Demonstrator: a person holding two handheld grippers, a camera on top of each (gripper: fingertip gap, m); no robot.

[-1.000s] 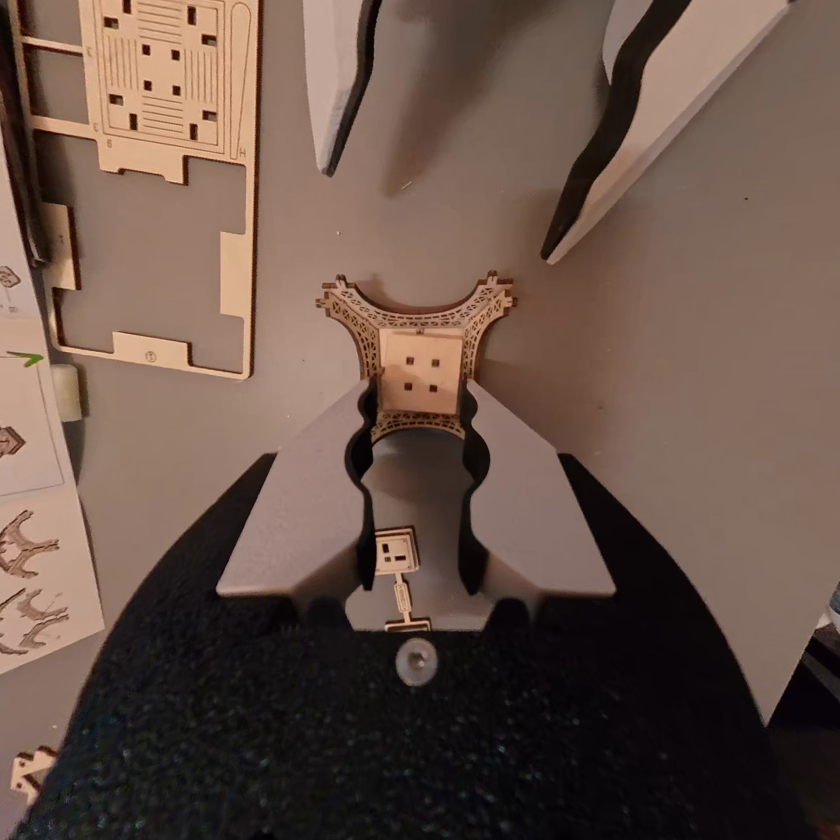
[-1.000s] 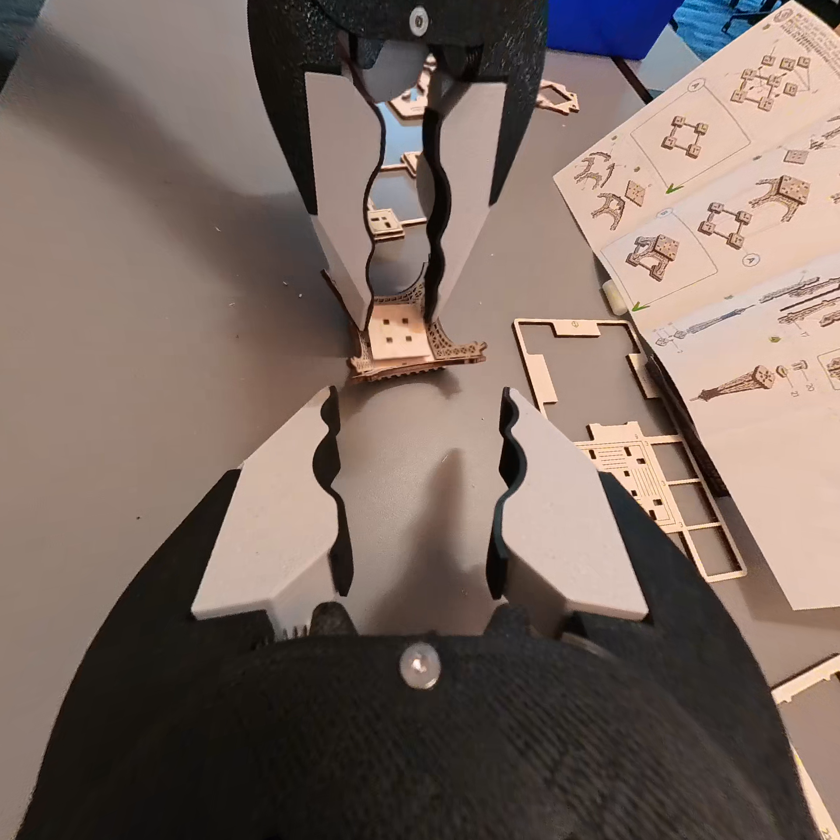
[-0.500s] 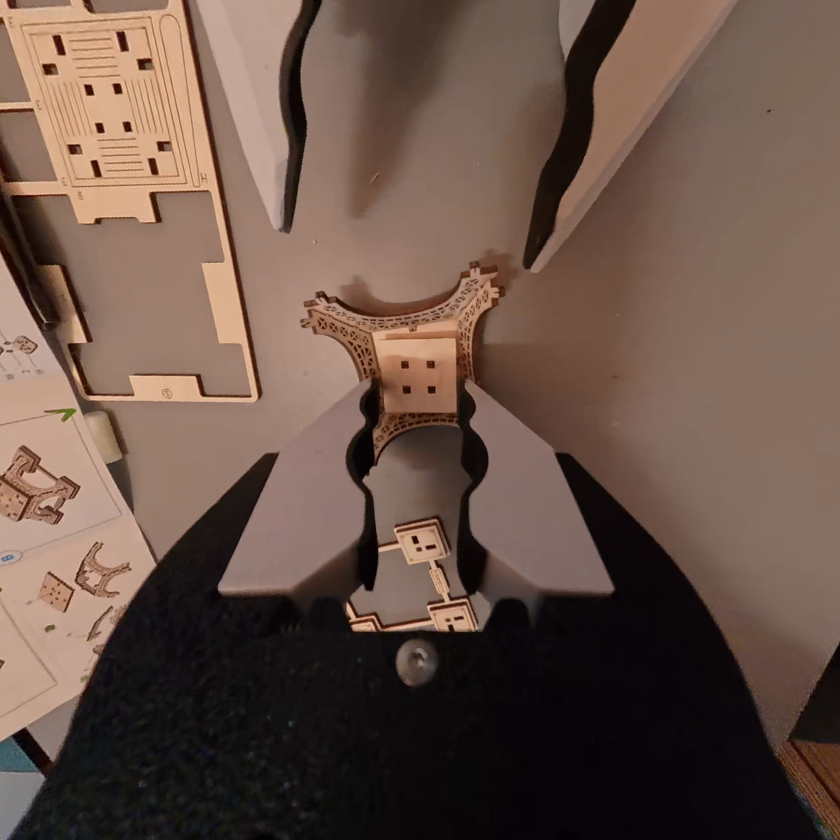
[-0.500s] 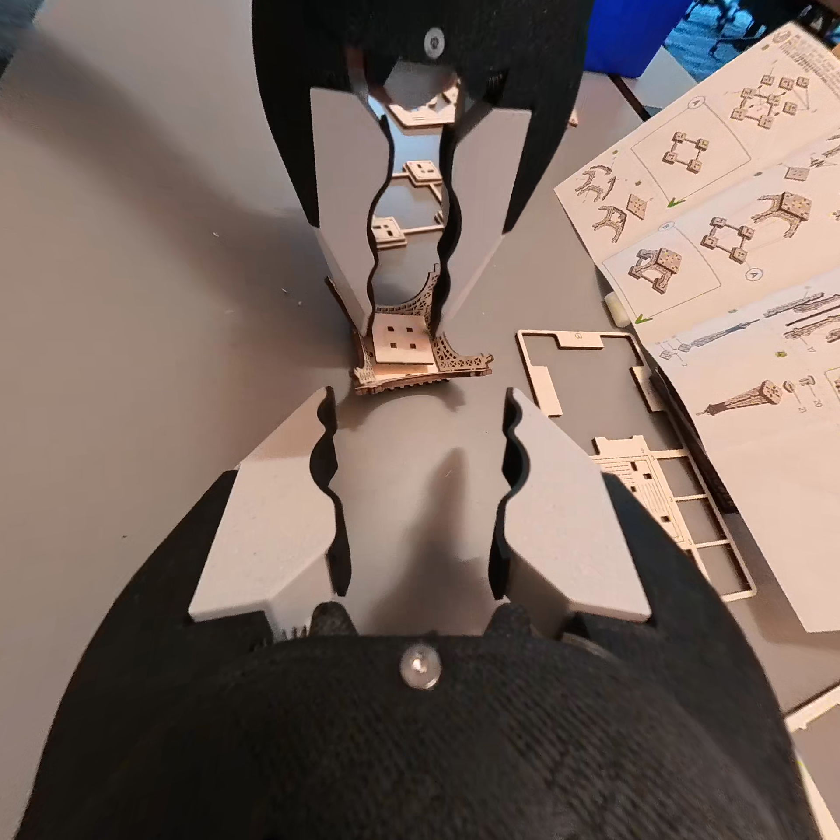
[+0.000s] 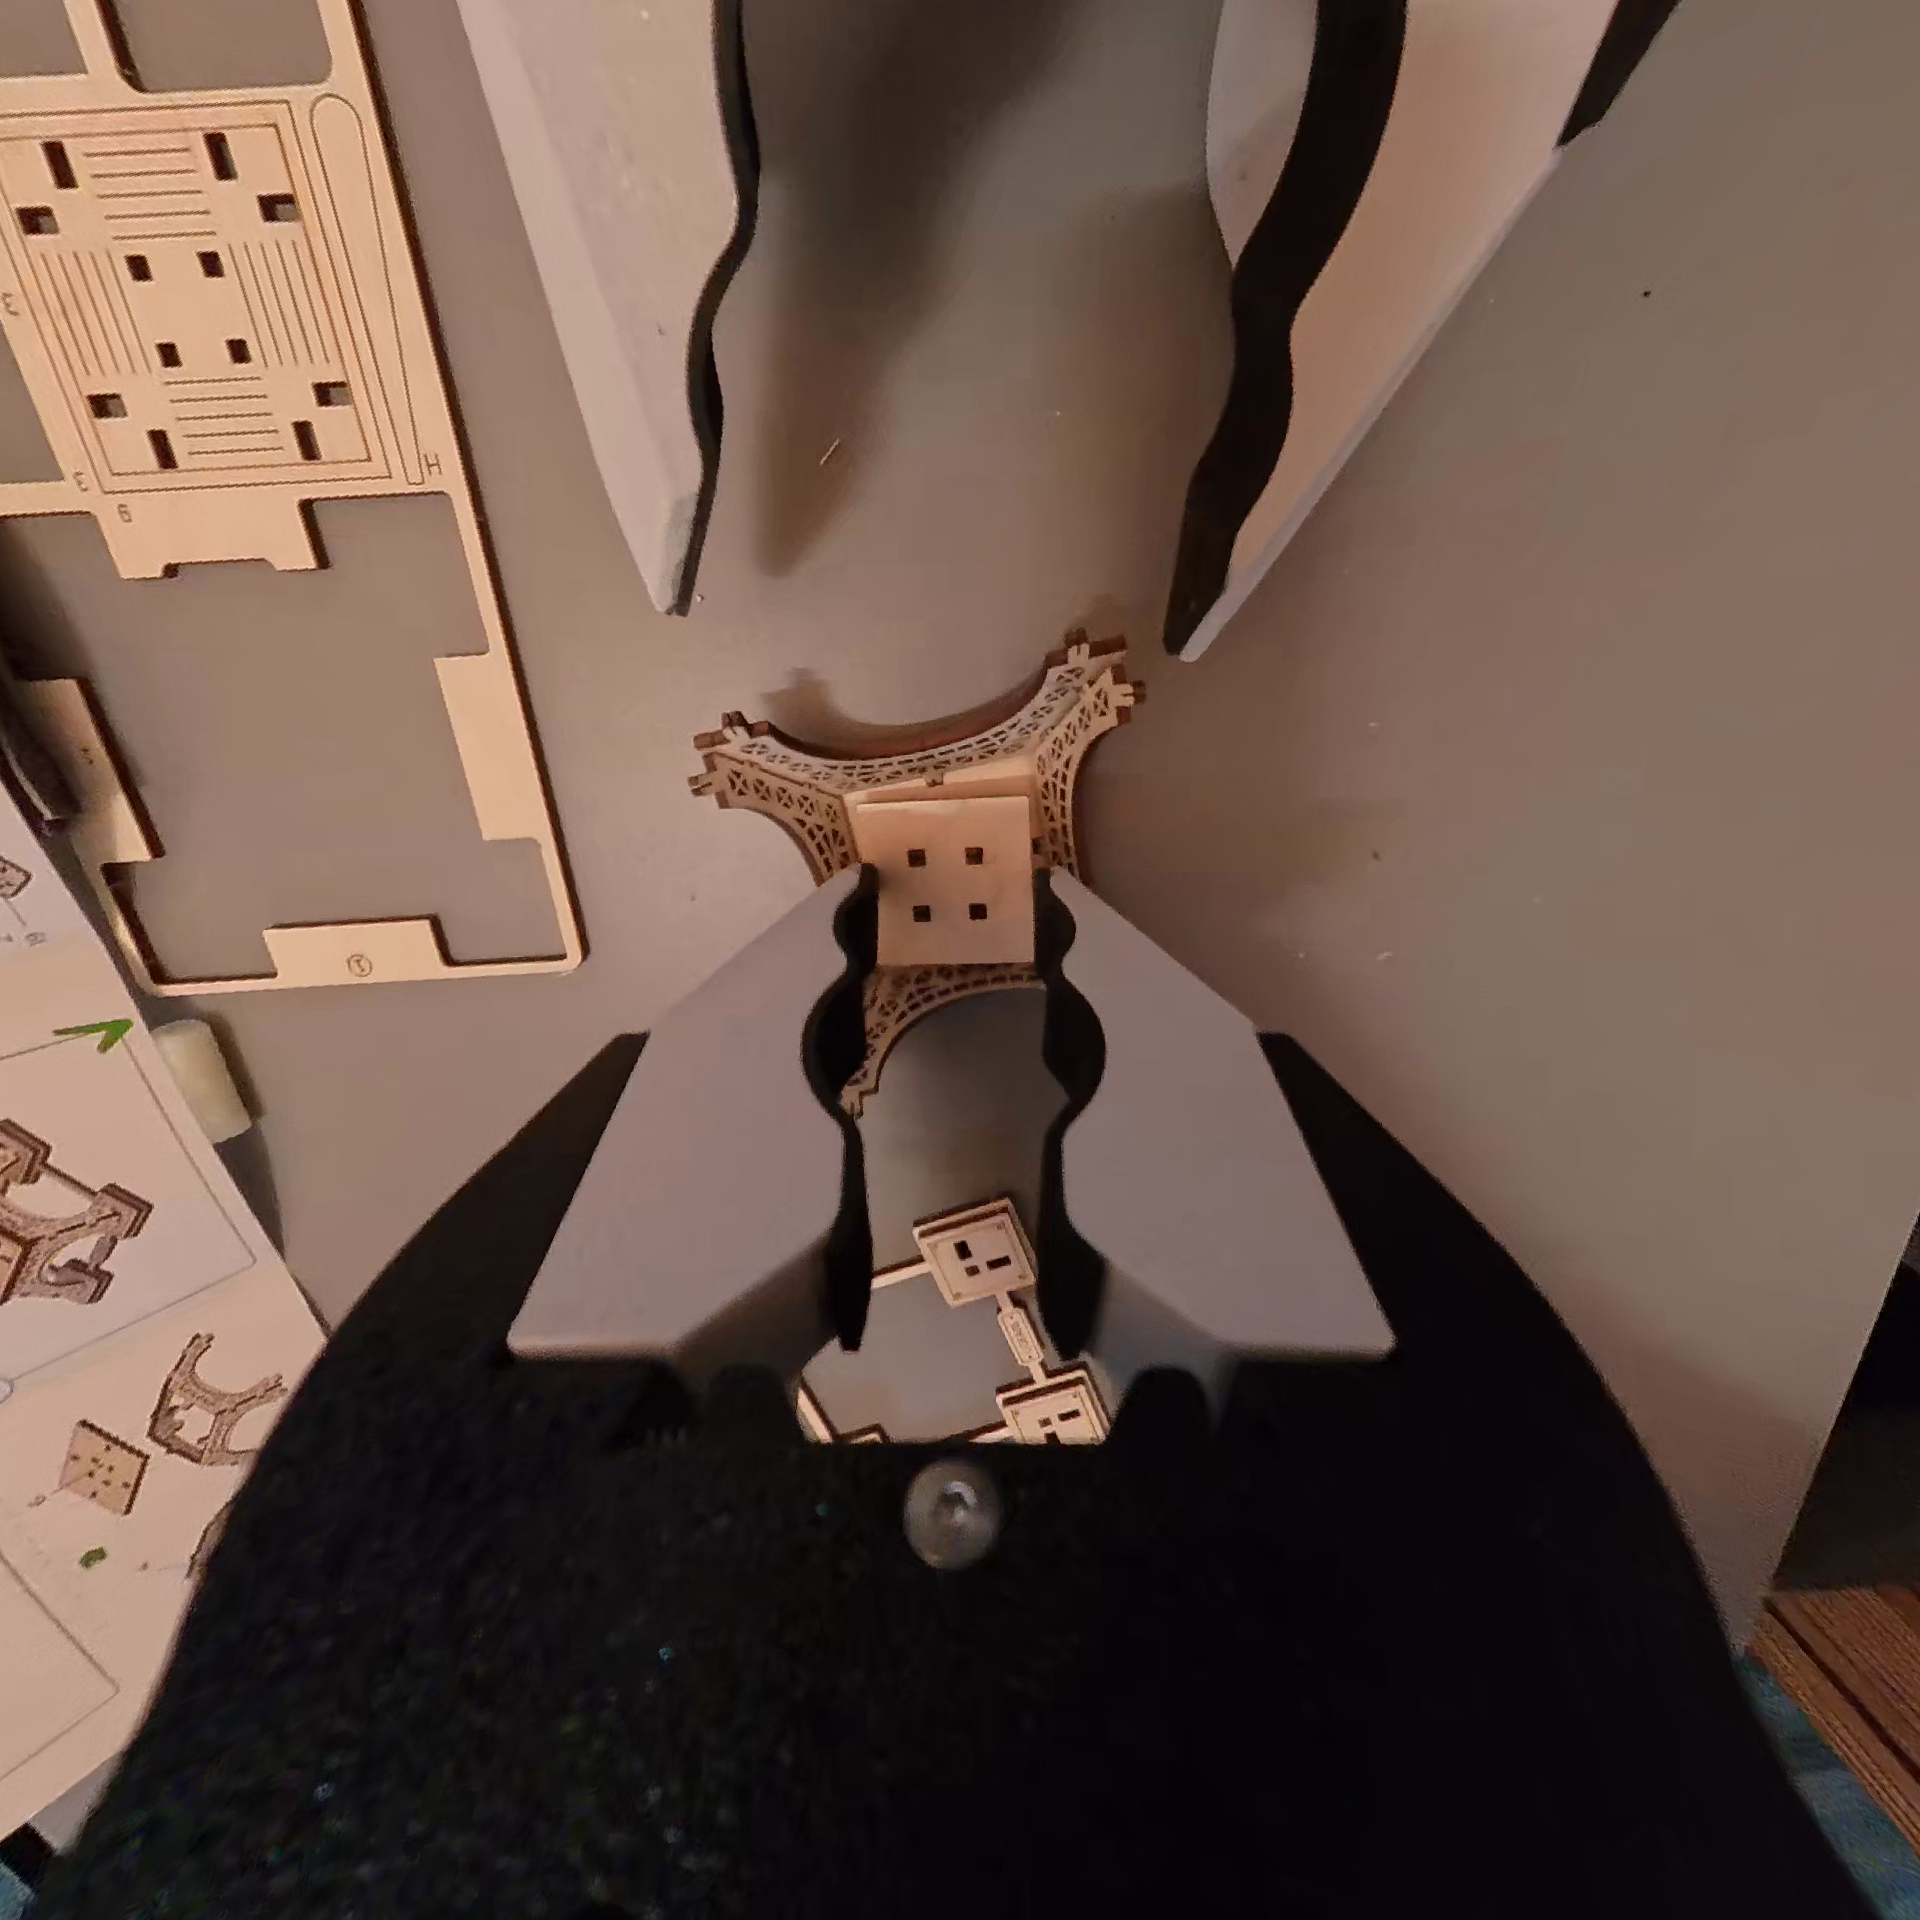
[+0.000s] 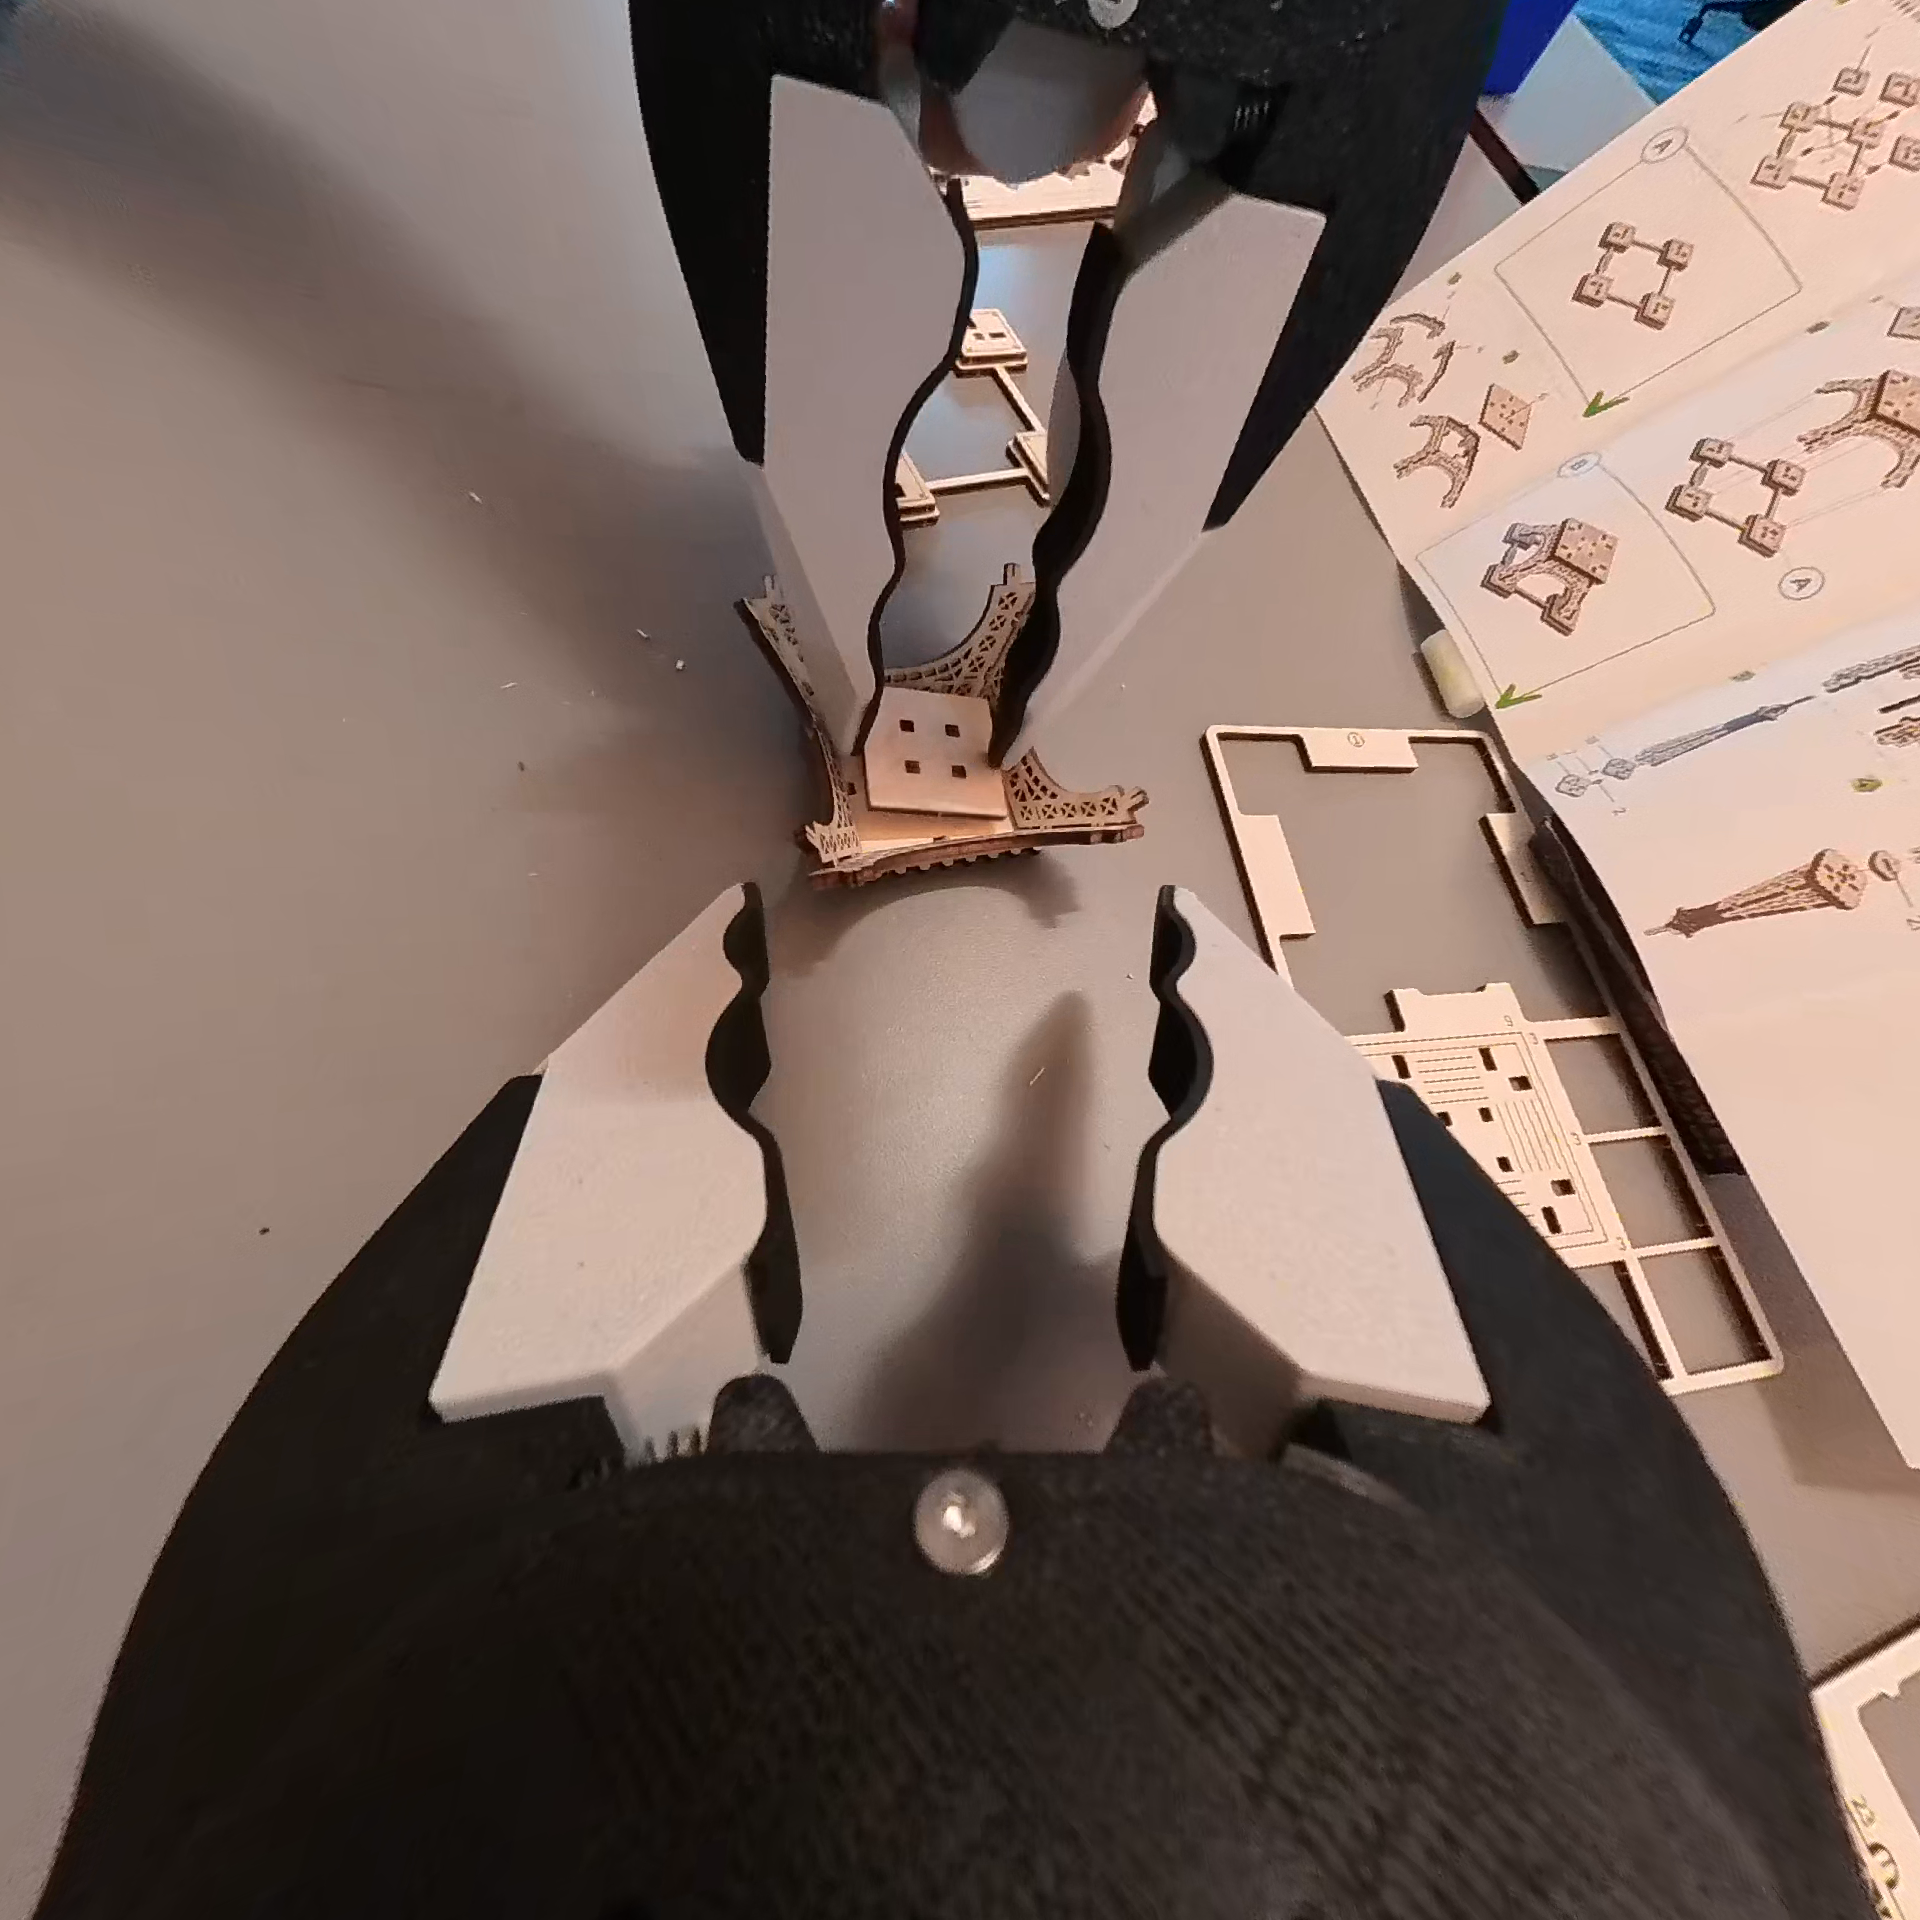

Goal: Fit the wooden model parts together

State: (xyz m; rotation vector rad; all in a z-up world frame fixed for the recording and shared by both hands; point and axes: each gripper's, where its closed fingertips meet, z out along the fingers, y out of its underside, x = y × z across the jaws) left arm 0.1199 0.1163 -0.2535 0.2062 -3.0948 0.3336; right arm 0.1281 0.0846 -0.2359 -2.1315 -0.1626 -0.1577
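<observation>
Grey table (image 6: pixel 312 727) lies under both of your grippers. Nearest in the right wrist view, your right gripper (image 6: pixel 961 904) hangs with its jaws wide apart and nothing between them, its tips just short of the model. Just beyond sits the wooden tower base (image 6: pixel 935 769), four lattice legs splayed on the table under a square top plate pierced by four small holes. Your left gripper (image 6: pixel 925 753) comes in from the far side with its jaws narrowed onto that plate; in the left wrist view its fingertips (image 5: pixel 852 883) press the plate's two side edges, so it holds the tower base (image 5: pixel 951 883).

To the right lies one laser-cut parts sheet (image 6: pixel 1475 1039), mostly punched out, with small engraved part numbers. Farther right you have the printed instruction sheet (image 6: pixel 1714 520), showing assembly drawings, circled step letters and green arrows. One small whitish stub (image 6: pixel 1449 670) rests at its edge. Behind the left gripper lies a flat frame of small wooden squares (image 6: pixel 977 416); its full count is hidden.
</observation>
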